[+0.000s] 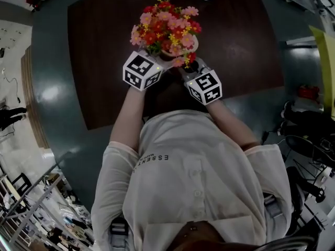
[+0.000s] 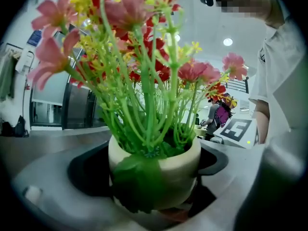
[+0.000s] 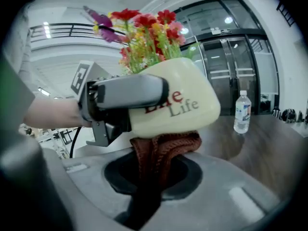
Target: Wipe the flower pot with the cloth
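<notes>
1. The flower pot (image 1: 184,48), cream with printed lettering, sat at the upper middle of the head view between the two claws; in the right gripper view it hung clear of the dark counter (image 1: 104,46), leaning a little.
2. The left claw (image 1: 163,63) was closed on the pot's body, a jaw on either side of the wall below the rim; the right gripper view showed one of those jaws lying across the lettering at centre left of the frame.
3. The right claw (image 1: 187,69) was pinched narrow on a rust-brown knitted cloth (image 3: 161,153); the cloth's bunched top touched the pot's underside at the middle of that view.
4. The pot looked glazed, so it was probably hard, smooth and slippery under a jaw, and likely to break if dropped; the flowers (image 1: 165,22) looked artificial and probably made it top-heavy rather than heavy; the best hold seemed to be across the plain wall, as here, and never by the stems.
5. The cloth looked soft and limp, so it would likely fold and drag rather than push; gripping it bunched, close to the working end, seemed to give a firmer pad for rubbing.
6. The main risk was that a wiping push might twist the pot in the left claw; a bottle (image 3: 242,111) stood well apart on the counter at the right of the right gripper view.
</notes>
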Available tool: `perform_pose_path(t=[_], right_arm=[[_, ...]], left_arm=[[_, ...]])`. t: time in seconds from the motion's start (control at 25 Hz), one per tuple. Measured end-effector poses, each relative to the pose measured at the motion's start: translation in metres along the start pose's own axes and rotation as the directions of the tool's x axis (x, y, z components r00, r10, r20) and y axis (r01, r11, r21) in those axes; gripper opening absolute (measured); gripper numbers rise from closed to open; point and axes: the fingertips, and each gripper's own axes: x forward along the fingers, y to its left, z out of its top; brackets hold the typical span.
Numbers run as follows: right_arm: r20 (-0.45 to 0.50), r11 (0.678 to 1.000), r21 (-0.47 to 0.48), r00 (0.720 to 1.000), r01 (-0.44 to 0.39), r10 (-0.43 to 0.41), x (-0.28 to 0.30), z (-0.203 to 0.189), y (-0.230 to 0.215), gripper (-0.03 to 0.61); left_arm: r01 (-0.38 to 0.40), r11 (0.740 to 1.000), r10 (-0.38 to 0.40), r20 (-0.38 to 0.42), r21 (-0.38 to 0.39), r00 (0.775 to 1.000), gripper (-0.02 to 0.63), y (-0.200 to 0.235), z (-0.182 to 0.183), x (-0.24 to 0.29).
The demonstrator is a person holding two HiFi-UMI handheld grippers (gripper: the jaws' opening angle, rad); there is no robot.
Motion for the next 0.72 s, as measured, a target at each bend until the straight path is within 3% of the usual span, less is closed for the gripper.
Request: perform_pose_path(t=[0.2,0.32,0.4,0.52,0.64,0.72], right_arm=[[0.01,0.989,-0.063,0.99,-0.137,0.138,0.013,0.007,0.049,0.052],[0.018,0.983,-0.081,0.986,-0.164,0.166,0.007,0.006,0.052,0.052],[0.005,0.987,-0.076,0.99,-0.142,0.143,0.004,0.004,0.043,0.052],[-0.012,0.999,-0.021,0.999,-0.034,0.034,0.0,0.001,0.007,0.052],[0.035,0.996,0.047,0.997,0.071,-0.072,-0.003,0.015,-0.029,0.052],[0.088,0.995,0.052,0.992,0.088,-0.092,-0.002,0.033,-0.038,0.052]], left_arm=[[-0.045,0.999,0.044,0.012,0.004,0.999,0.537,0.011,0.009,-0.024],[-0.048,0.999,0.048,0.038,-0.008,0.998,0.537,0.007,0.015,-0.027],[-0.05,0.999,0.051,0.054,-0.01,0.997,0.537,0.005,0.02,-0.032],[-0.035,0.999,0.035,0.056,-0.002,0.998,0.537,-0.001,0.025,-0.04],[0.005,1.0,-0.005,0.059,-0.001,0.998,0.537,-0.01,0.028,-0.048],[0.029,1.0,-0.028,0.066,-0.008,0.997,0.537,-0.015,0.032,-0.05]])
